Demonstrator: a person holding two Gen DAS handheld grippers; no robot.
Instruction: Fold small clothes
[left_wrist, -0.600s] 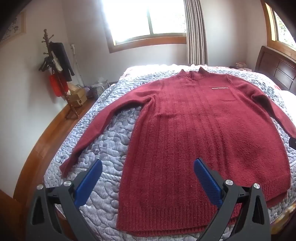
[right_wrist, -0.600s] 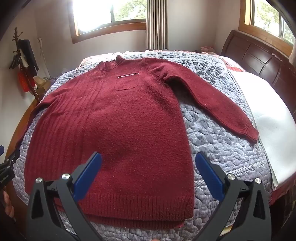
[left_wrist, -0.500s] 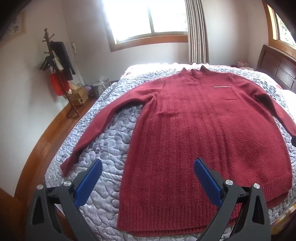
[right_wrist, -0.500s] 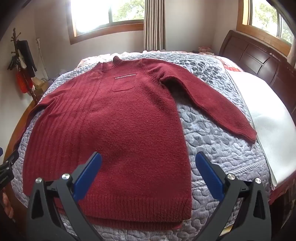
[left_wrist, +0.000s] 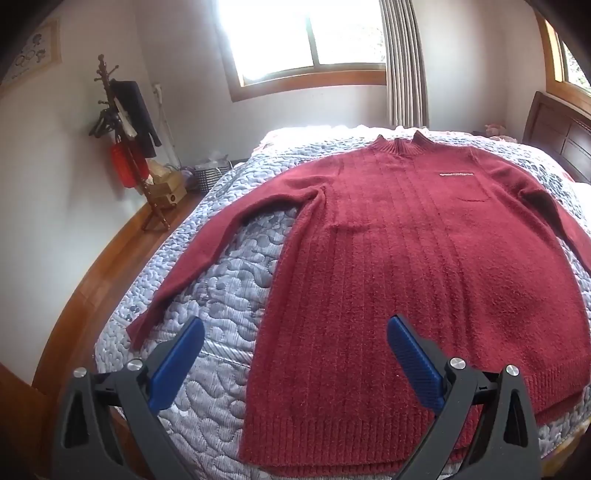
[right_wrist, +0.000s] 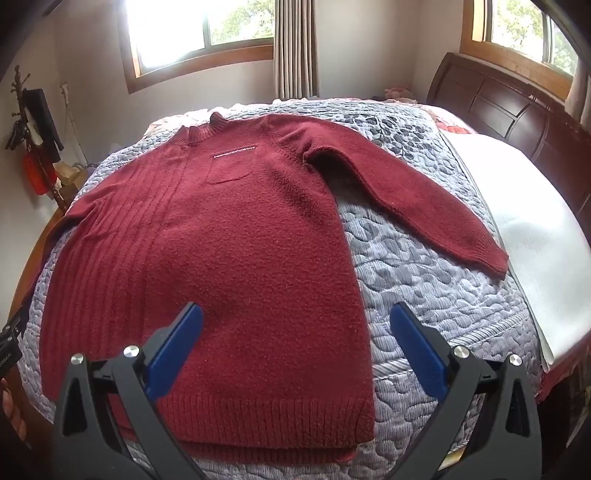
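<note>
Both cameras have drifted slightly since the earlier frames, so the sweater (left_wrist: 424, 266) sits a little farther right in the left view and a little farther left in the right view; the garment itself has not shifted. It is dark red and lies flat, front up, on a grey quilt (left_wrist: 221, 295) covering the bed, collar toward the window (left_wrist: 310, 37), both sleeves spread outward and its ribbed hem nearest the cameras. The left gripper (left_wrist: 295, 363) hovers above the hem's left corner, its blue pads (left_wrist: 177, 363) spread wide, holding nothing. The right gripper (right_wrist: 293, 350) hovers above the hem's right corner, equally wide and empty. A coat stand (left_wrist: 125, 147) stands by the wall. What may be part of the left gripper shows at the right view's left edge.
</note>
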